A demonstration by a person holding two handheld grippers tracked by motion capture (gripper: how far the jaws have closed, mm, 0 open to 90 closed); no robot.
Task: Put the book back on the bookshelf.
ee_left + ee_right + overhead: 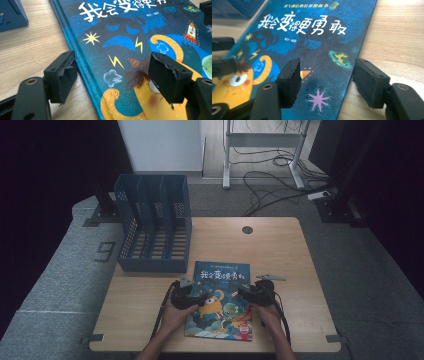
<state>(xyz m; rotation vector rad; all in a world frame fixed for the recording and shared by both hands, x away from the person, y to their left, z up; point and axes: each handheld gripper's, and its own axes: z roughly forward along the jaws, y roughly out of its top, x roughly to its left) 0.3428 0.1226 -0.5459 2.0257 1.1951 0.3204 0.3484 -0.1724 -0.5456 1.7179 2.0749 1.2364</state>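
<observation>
Both grippers stand unclenched, grasping nothing: the left gripper (110, 80) straddles the glossy blue book's (220, 300) left edge, the right gripper (325, 82) its right edge, flat on the wooden table (280, 245).

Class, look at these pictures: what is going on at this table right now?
A person holds a gripper in each hand over a blue picture book lying flat on the wooden table. The left gripper straddles the book's left edge and the right gripper its right edge, both with jaws open, neither clamped on it. A blue file rack stands behind the book. The book is not yet lifted.
</observation>
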